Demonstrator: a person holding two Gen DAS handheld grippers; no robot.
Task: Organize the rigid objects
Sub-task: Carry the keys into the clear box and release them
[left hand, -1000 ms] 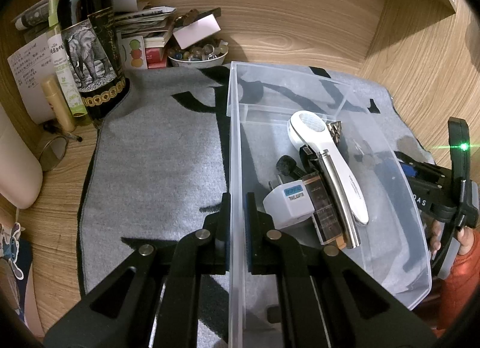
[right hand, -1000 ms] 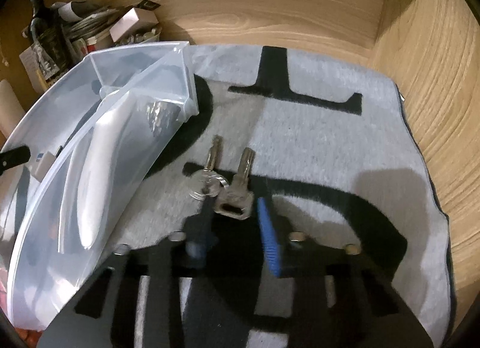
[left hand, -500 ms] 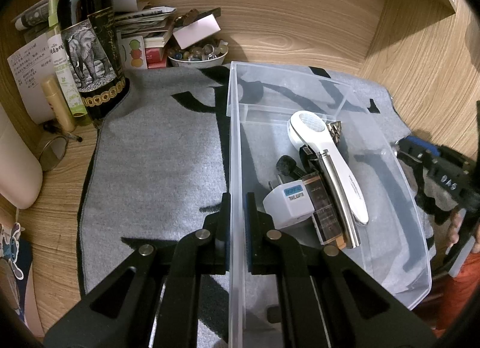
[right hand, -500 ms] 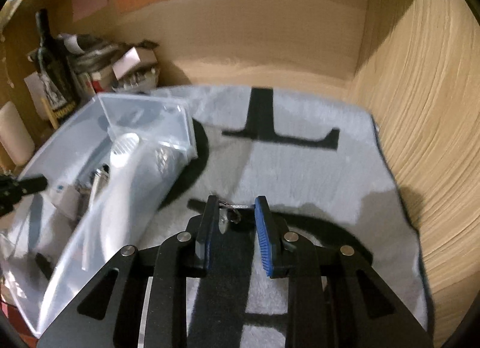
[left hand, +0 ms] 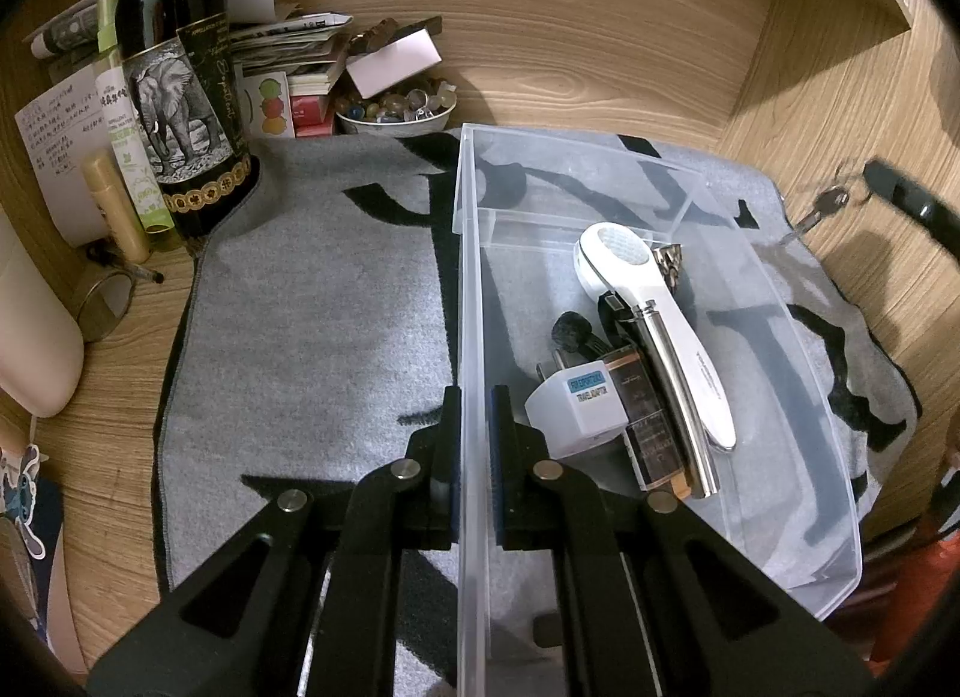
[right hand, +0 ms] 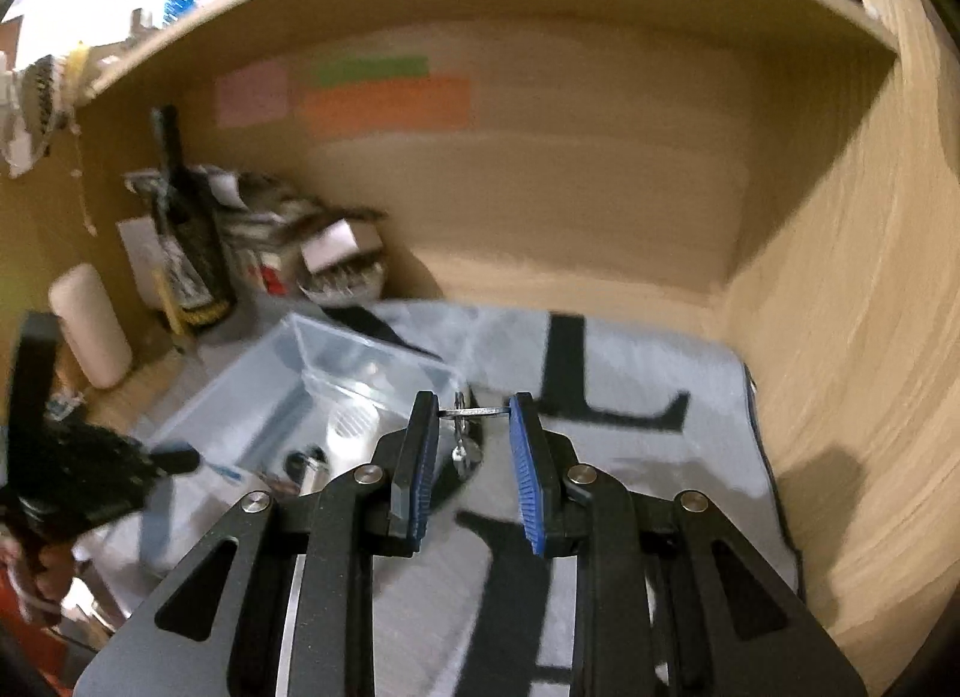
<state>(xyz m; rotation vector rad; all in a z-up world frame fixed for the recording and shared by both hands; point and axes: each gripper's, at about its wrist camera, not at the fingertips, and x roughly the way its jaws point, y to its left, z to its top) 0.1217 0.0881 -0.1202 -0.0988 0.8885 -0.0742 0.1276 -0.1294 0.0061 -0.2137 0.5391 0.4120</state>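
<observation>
The right gripper [right hand: 471, 412] has lifted the keys [right hand: 465, 439] off the grey mat [right hand: 648, 391], where they lay a second ago, and now holds them up in the air. Its blue pads [right hand: 523, 475] squeeze the key ring from both sides, leaving only a small gap between them, and a key hangs down from the ring. In the left view the keys [left hand: 831, 203] show at about 2 o'clock, dangling past the far right edge of the clear box [left hand: 780, 349].

The left gripper [left hand: 474, 433] has not moved. Its fingers are pressed tight on the left wall of the clear box, one finger outside and one inside.

Inside the box lie a white handle tool [left hand: 654, 307], a white plug [left hand: 579, 403], a dark flat bar [left hand: 648, 427] and a small black thing [left hand: 570, 331], all bunched near the middle.

A dark bottle [left hand: 180, 96] stands at 10 o'clock on the wooden desk [left hand: 114, 397], with a bowl of stones [left hand: 393, 111] at about 12 o'clock.
</observation>
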